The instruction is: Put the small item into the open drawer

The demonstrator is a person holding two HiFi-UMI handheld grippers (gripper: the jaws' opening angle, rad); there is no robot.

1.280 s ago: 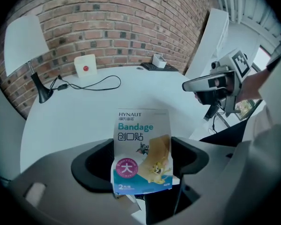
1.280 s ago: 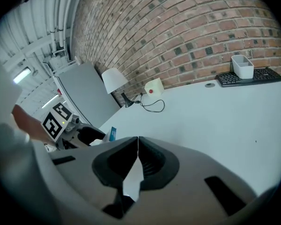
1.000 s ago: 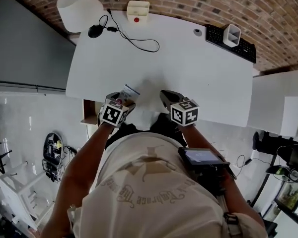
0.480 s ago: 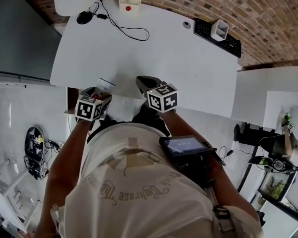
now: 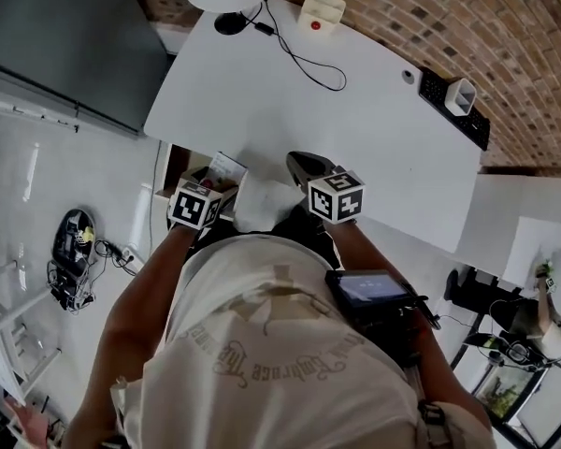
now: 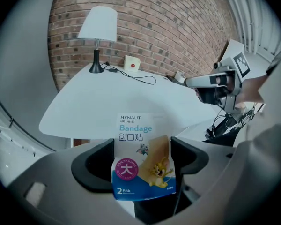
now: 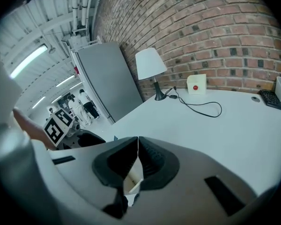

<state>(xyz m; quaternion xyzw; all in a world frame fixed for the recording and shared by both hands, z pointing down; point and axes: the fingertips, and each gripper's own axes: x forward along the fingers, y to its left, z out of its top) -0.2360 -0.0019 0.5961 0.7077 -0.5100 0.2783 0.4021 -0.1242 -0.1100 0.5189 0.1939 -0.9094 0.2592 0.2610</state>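
White-and-blue bandage packet (image 6: 139, 125) held at the open drawer (image 5: 176, 168), not yet put in.
Left tool (image 6: 143, 146) has its jaws pressed on the packet's lower half, holding it upright. In the head view it hangs off the near-left edge of the counter (image 5: 290, 101), just beside the drawer opening. Right tool (image 7: 137, 150) has its jaws closed tip to tip with nothing between them. The pick-up looks done; what remains is lowering the packet into the drawer and letting go.
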